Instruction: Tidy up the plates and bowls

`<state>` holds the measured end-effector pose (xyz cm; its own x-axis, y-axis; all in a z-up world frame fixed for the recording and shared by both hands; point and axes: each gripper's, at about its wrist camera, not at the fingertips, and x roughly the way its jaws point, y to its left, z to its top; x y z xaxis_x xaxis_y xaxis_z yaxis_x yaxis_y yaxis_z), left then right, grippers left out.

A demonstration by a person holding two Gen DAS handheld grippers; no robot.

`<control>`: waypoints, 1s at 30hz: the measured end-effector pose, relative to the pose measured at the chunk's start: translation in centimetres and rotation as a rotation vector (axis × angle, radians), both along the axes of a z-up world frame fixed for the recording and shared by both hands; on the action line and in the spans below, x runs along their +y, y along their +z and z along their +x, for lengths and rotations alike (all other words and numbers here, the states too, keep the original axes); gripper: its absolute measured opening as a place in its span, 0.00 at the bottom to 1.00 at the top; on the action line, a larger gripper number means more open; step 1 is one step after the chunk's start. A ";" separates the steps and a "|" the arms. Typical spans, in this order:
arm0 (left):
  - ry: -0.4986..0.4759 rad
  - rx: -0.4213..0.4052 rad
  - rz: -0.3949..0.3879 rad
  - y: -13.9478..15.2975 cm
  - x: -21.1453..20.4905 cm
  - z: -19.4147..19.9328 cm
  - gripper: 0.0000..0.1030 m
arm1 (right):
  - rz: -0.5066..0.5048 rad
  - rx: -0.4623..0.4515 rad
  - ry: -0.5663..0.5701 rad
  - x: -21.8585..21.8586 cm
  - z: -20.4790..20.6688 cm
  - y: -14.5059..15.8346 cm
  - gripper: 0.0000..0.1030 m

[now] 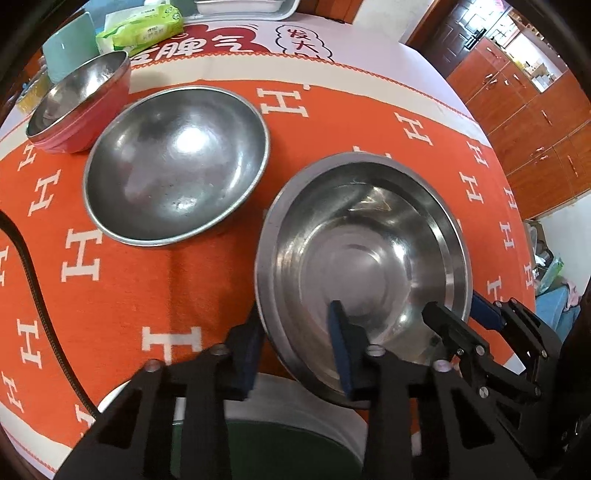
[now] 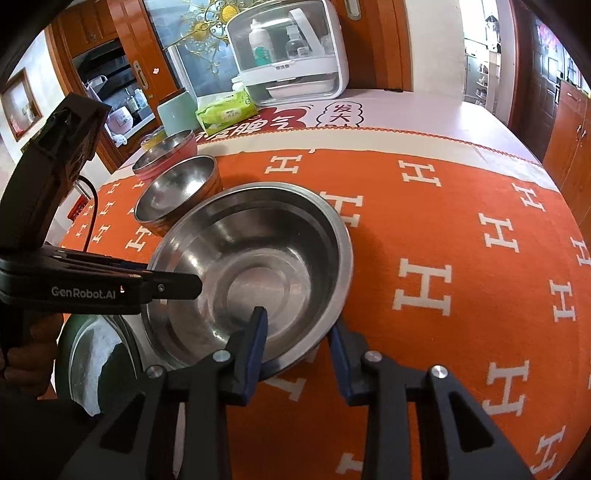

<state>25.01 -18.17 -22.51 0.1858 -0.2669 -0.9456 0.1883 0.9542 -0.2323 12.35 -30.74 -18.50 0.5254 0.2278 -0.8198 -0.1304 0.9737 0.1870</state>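
A steel bowl [image 1: 369,251] is held tilted above the orange cloth, by both grippers on its rim. My left gripper [image 1: 295,343] is shut on its near-left rim; my right gripper [image 2: 295,332] is shut on its near-right rim. The bowl also shows in the right wrist view [image 2: 255,266], with the left gripper [image 2: 170,284] at its left edge. A wide shallow steel bowl [image 1: 177,162] rests to the left. A pink-sided steel bowl [image 1: 81,103] sits behind it. A white plate with a green centre [image 1: 295,424] lies under the held bowl.
A mint cup [image 1: 70,44] and a pack of wipes [image 1: 144,29] stand at the back left. A white storage box [image 2: 291,51] stands at the far table edge. An orange-sided steel bowl [image 2: 177,192] sits behind the held bowl. A black cable [image 1: 40,302] crosses the left.
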 end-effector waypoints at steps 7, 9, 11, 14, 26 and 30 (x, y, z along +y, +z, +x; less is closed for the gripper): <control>-0.010 -0.001 -0.011 0.3 -0.4 -0.4 0.24 | -0.013 0.005 -0.021 -0.3 -0.2 0.2 0.31; -0.018 -0.007 -0.015 0.6 -0.5 -0.7 0.24 | -0.021 -0.003 -0.025 -0.4 -0.4 0.5 0.31; -0.026 -0.018 -0.020 1.1 -0.6 -1.1 0.24 | -0.028 -0.013 -0.030 -0.4 -0.6 0.8 0.31; -0.040 -0.030 -0.024 1.8 -0.7 -1.7 0.24 | -0.040 -0.028 -0.037 -0.4 -1.1 1.5 0.31; -0.057 -0.090 -0.072 5.9 0.6 -5.3 0.24 | -0.090 -0.112 -0.036 0.8 -3.6 5.3 0.31; -0.029 -0.127 -0.088 7.4 1.9 -7.0 0.24 | -0.090 -0.124 -0.019 1.7 -4.4 6.2 0.31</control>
